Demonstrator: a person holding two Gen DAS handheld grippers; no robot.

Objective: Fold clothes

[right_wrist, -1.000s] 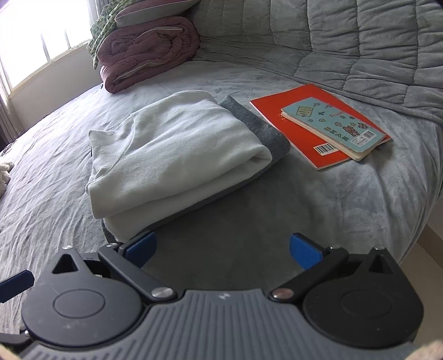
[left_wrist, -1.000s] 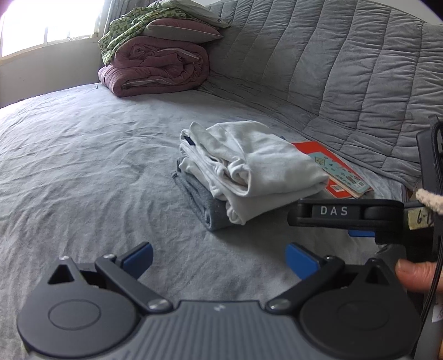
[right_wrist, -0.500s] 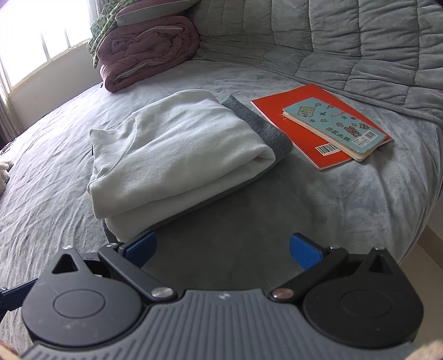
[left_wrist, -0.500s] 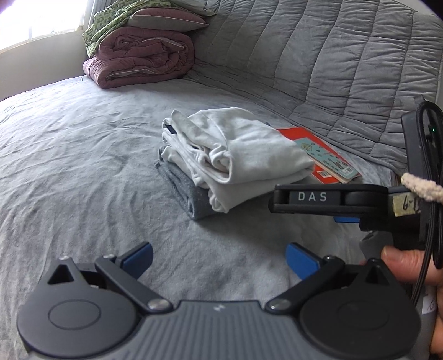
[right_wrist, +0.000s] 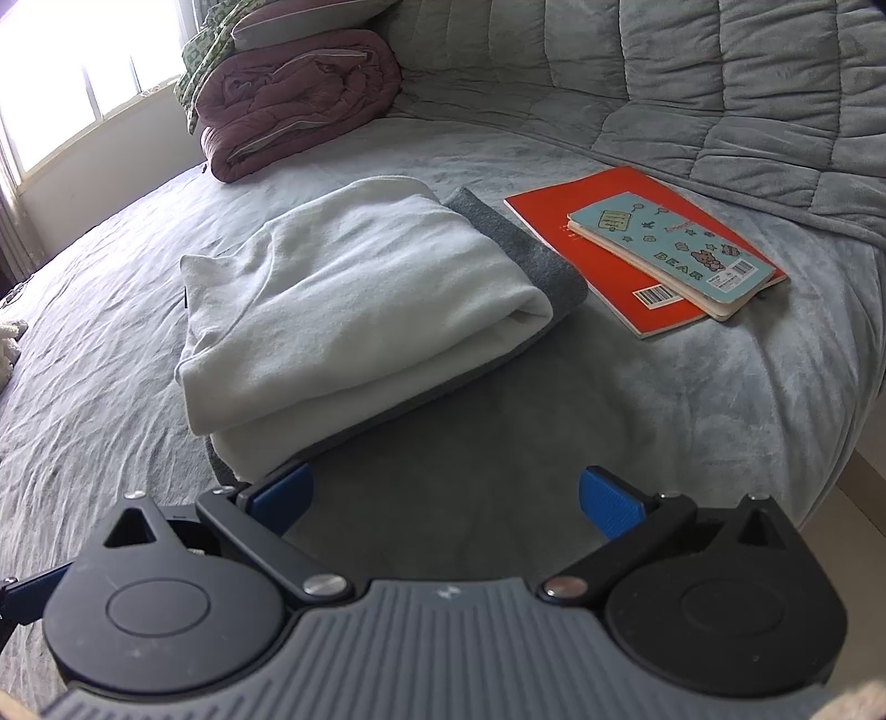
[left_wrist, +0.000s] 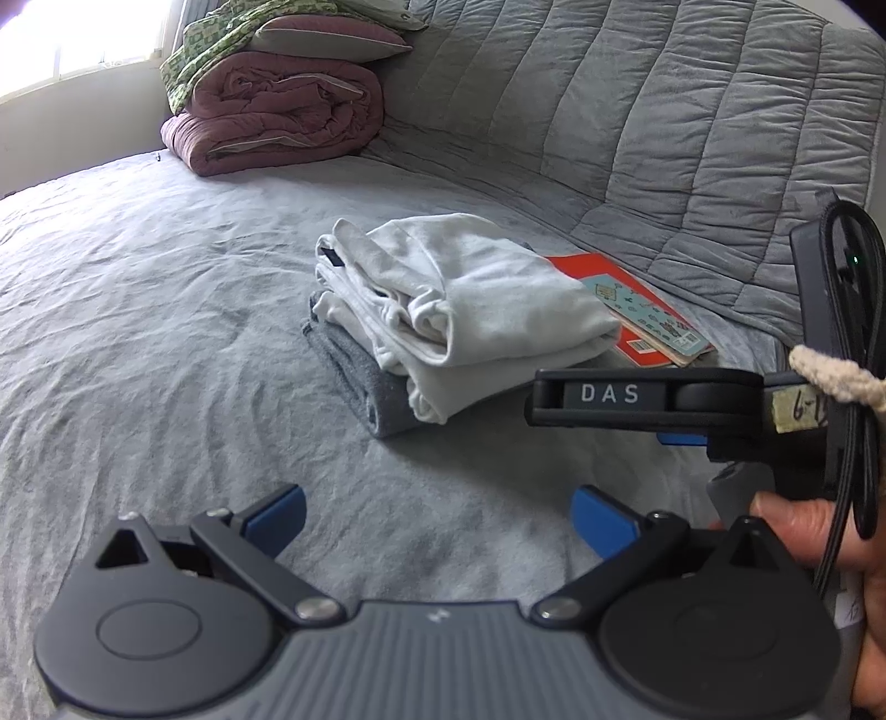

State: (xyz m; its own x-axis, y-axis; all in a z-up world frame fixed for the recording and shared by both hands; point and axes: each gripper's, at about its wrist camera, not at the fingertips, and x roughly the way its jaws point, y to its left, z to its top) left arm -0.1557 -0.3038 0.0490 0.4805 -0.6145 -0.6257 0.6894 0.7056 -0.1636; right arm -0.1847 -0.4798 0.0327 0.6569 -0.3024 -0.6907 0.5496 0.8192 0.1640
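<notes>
On the grey bedspread a folded white garment sits on top of a folded grey garment, the grey edge showing along the right and near sides of the stack. Just beside the stack, on its right and apart from it, lies a red notebook with a smaller pale blue notebook resting on it; the blue cover carries little cartoon drawings and the word "BEAR", and both covers show a barcode sticker. Far back by the bright window, a rolled mauve duvet is stacked under a pillow and a green patterned cloth, against the quilted grey backrest. The left gripper hovers low over the spread in front of the stack, blue fingers spread wide with nothing between them. The right gripper hangs close to the near edge of the clothes, its blue fingers likewise wide apart and empty (the left pad looks just short of the cloth, though I can't be sure it isn't touching). From the left camera that right tool crosses the view sideways, stamped "DAS", with a handwritten tag starting "6-", a black cable and a beige cord, held by a hand.
</notes>
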